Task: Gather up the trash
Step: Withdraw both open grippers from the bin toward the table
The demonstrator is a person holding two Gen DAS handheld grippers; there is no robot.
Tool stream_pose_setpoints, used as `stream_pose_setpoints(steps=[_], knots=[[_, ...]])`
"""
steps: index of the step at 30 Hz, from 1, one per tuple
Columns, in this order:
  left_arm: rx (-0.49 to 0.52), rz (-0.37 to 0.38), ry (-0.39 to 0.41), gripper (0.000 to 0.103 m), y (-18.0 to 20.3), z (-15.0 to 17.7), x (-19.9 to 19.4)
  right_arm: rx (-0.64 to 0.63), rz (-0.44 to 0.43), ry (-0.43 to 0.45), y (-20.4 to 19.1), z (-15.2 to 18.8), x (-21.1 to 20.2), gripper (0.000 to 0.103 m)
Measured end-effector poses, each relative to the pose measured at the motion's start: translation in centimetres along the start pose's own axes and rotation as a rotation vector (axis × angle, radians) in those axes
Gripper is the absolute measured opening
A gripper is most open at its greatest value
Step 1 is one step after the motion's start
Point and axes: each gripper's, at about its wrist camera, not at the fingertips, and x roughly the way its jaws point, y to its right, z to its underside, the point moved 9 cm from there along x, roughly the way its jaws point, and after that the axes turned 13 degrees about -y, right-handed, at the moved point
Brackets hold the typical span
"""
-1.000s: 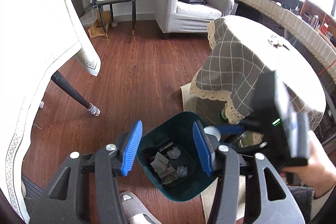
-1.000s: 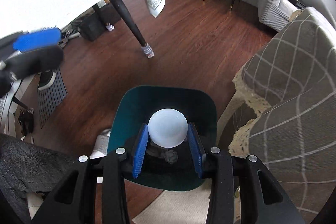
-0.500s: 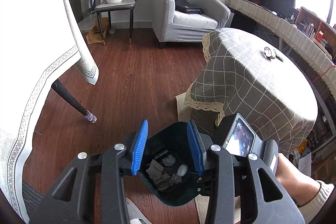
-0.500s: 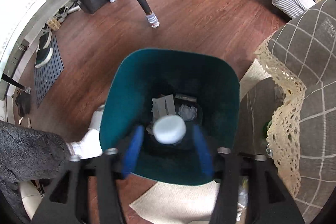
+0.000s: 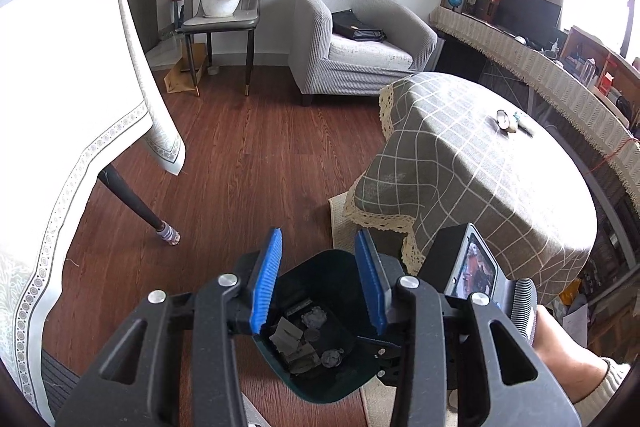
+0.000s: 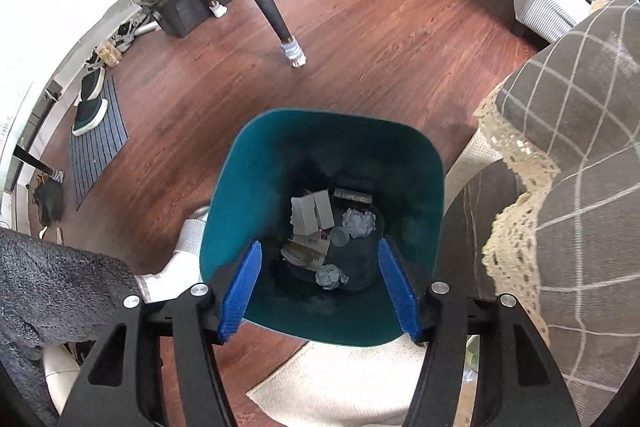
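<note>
Hovering over the teal trash bin (image 6: 320, 155), I keep my right gripper (image 6: 320, 287) pointed steeply down at its mouth so that whatever leaves my pads falls inside and not onto the wooden floor (image 6: 380, 47). Its jaws have just been opening and now stand spread, with nothing between the blue pads (image 6: 240, 283); through the gap I see only the bin's contents. At the bottom lie two crumpled paper balls (image 6: 360, 223), a folded grey carton (image 6: 312, 213), a small printed box (image 6: 306, 253) and a round pale lid-like piece (image 6: 339, 237), all well below the rim. That is where the collected trash sits.

My left gripper (image 5: 320, 283) is held beside and above the same bin (image 5: 320, 379), angled less steeply, out of the drop path. Its jaws have just been closing; the pads (image 5: 266, 283) are still apart and grip nothing, the bin showing between them. To its right I can see the back of the right-hand device (image 5: 472, 275) and the person's hand (image 5: 568, 363) holding it.

The bin stands on the floor at the corner of the low table with the checked cloth (image 5: 480, 179), partly on a pale rug (image 6: 340, 379), close enough for both hands to reach. On that cloth something small (image 5: 506, 119) remains; I cannot tell whether it is trash.
</note>
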Motion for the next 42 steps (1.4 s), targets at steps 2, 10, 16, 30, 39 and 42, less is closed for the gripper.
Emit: stream_pose_setpoints(steps=[2, 10, 16, 30, 39, 42], knots=[[0.007, -0.005, 0.013, 0.041, 0.5, -0.3, -0.4, -0.006, 0.0, 0.023, 0.1, 0.0, -1.0, 0.057], [0.024, 0.018, 0.062, 0.041, 3.6, -2.1, -2.1, -0.021, -0.001, 0.118, 0.3, 0.2, -5.1, 0.044], [0.051, 0.007, 0.097, 0.043, 5.8, -3.1, -2.8, -0.01, 0.015, 0.214, 1.3, 0.8, -8.8, 0.039], [0.097, 0.024, 0.113, 0.055, 10.4, -4.7, -2.2, 0.113, 0.099, 0.449, 6.9, 3.1, -17.4, 0.035], [0.153, 0.043, 0.114, 0.066, 14.7, -6.7, -0.4, 0.218, 0.165, 0.49, 13.3, 4.9, -19.5, 0.035], [0.171, 0.046, 0.105, 0.066, 16.2, -7.4, 0.7, 0.266, 0.188, 0.496, 16.3, 5.8, -20.3, 0.035]])
